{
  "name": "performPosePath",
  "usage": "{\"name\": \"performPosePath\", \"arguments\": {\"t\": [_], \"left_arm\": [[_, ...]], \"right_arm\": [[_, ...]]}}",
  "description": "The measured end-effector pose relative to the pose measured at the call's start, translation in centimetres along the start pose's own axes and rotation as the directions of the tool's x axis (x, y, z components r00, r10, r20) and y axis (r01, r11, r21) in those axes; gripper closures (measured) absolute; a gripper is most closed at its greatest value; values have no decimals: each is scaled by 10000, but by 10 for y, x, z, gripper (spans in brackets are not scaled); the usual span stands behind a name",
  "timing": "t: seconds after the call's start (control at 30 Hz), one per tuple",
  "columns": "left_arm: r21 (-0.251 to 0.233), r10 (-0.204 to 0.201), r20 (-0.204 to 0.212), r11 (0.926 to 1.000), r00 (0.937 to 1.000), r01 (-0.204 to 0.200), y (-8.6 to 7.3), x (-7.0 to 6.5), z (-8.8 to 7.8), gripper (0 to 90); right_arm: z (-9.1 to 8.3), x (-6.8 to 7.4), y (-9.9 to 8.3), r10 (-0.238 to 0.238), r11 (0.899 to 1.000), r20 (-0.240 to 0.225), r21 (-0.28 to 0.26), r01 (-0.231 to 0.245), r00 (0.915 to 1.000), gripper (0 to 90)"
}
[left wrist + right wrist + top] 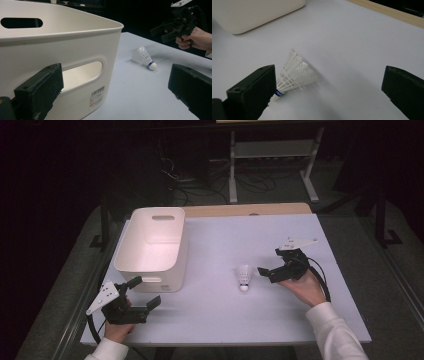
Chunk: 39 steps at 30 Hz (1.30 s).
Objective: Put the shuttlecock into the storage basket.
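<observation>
Shuttlecock point(243, 278) lies on its side on the white table point(210, 315), near the middle, cork end toward you, well apart from the white bin point(152, 247) at the table's left. Your right gripper point(269, 272) hangs just beside the shuttlecock's right, jaws spread wide and holding nothing; in the right gripper view the feathered skirt point(295, 73) sits close against the left jaw, with no sign of a grip. Your left gripper point(145, 292) rests at the near left corner, just in front of the bin's handle slot point(82, 75), jaws wide apart and empty.
</observation>
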<state>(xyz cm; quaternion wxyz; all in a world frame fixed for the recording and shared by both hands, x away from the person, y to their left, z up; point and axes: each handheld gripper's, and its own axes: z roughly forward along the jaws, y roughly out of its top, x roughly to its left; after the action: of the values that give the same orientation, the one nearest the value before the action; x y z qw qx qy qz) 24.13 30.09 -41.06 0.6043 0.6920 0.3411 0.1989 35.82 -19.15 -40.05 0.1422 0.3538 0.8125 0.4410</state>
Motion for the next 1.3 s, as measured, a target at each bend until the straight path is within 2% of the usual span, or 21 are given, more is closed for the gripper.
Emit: {"name": "performPosePath", "arguments": {"t": [0.1,0.37,0.5,0.6,0.73,0.93,1.03,1.1,1.17,1.23,1.3], "left_arm": [[-97,-115,4,9999,9999,115,0,-1,1,0],[-102,-116,18,9999,9999,116,0,-1,1,0],[-96,-49,40,9999,10000,50,0,0,1,0],[-93,-43,33,9999,10000,44,0,0,0,0],[-99,-37,41,9999,10000,38,0,0,0,0],[-99,-34,71,9999,10000,35,0,0,0,0],[-109,-44,82,9999,10000,45,0,0,0,0],[-108,-41,83,9999,10000,42,0,0,0,0],[-110,-50,83,9999,10000,51,0,0,0,0],[-105,-49,83,9999,10000,50,0,0,0,0],[-109,-45,87,9999,10000,46,0,0,0,0]], "right_arm": [[4,-1,0,84,9999,-37,140,-83,10000,0],[9,-3,-1,205,9995,-32,226,-205,9998,0],[13,-5,2,339,9983,-107,477,-334,9994,0],[18,-5,4,250,9981,-153,561,-241,9996,0],[21,-5,6,382,9967,-384,732,-353,9985,46],[26,-4,8,625,9946,-475,862,-582,9969,115],[28,-6,7,587,9944,-470,906,-542,9972,132],[29,-6,6,805,9920,-506,1018,-751,9955,151],[29,-8,5,691,9926,-589,1035,-628,9959,183],[28,-7,6,911,9893,-672,1200,-826,9936,208],[28,-7,5,894,9892,-685,1225,-806,9936,220]]}}
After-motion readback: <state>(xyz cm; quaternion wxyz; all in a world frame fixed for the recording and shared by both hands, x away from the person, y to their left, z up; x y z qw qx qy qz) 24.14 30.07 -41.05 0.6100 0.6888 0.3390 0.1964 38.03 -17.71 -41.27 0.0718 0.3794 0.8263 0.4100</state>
